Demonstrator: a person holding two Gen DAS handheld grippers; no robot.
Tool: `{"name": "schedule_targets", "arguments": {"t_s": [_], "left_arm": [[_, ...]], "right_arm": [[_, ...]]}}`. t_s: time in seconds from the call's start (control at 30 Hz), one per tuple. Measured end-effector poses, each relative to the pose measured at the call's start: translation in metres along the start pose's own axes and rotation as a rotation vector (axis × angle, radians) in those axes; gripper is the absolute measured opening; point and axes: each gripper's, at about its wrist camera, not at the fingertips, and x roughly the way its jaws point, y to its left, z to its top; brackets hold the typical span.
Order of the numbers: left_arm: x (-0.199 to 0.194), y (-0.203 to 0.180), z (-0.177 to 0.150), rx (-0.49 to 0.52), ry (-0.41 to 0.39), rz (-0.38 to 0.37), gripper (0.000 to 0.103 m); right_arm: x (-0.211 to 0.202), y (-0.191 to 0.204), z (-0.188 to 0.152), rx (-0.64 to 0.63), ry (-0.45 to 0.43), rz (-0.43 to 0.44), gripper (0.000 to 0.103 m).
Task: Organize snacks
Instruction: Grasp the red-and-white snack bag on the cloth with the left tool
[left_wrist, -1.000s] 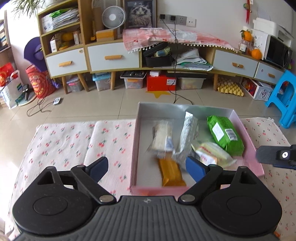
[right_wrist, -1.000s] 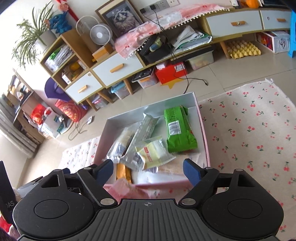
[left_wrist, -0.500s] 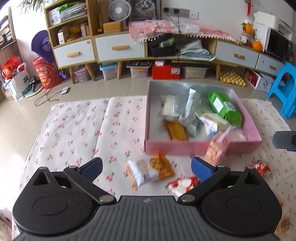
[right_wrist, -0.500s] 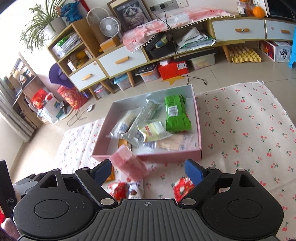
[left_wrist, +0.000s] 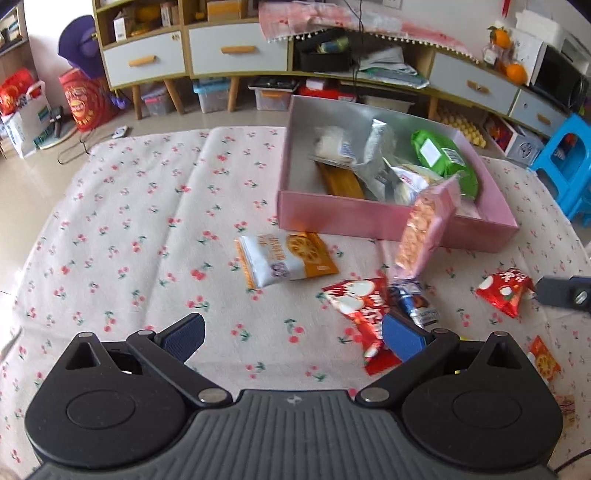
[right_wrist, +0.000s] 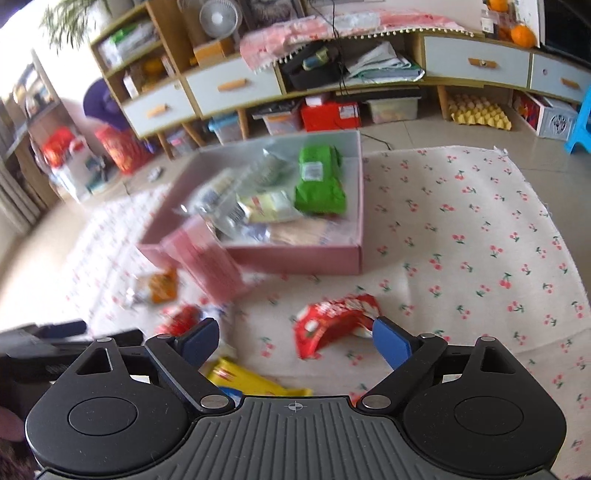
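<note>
A pink box (left_wrist: 388, 221) on the cherry-print cloth holds several snack packs, among them a green one (left_wrist: 443, 162). A pink pack (left_wrist: 424, 229) leans on the box's near wall. On the cloth lie an orange-white pack (left_wrist: 284, 258), a red pack (left_wrist: 362, 306) and another red pack (left_wrist: 504, 290). My left gripper (left_wrist: 293, 338) is open and empty above the cloth. My right gripper (right_wrist: 295, 339) is open and empty just above the red pack (right_wrist: 332, 323); the box (right_wrist: 295, 254) lies beyond. A yellow pack (right_wrist: 251, 380) lies under its left finger.
A long low cabinet (left_wrist: 236, 55) with drawers stands behind, with storage bins and a red box under it. A blue stool (left_wrist: 565, 162) is at the right. Bags (left_wrist: 22, 110) sit on the floor at the left.
Both grippers have pulled back from over the box and lowered toward the cloth. The loose packs in front of the box have come into view.
</note>
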Motion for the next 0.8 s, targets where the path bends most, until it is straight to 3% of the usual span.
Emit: {"name": "schedule_targets", "arguments": {"t_s": [0.33, 0.6, 0.8], "left_arm": [[0.01, -0.02, -0.003, -0.099, -0.002, -0.021, 0.096], [0.021, -0.036, -0.003, -0.062, -0.026, 0.003, 0.063], [0.024, -0.03, -0.008, -0.047, 0.002, -0.03, 0.052]], "right_arm": [[0.026, -0.006, -0.013, -0.086, 0.066, -0.115, 0.092], [0.032, -0.019, -0.004, 0.063, 0.064, -0.111, 0.092], [0.042, -0.029, 0.004, 0.148, 0.058, -0.139, 0.092]]}}
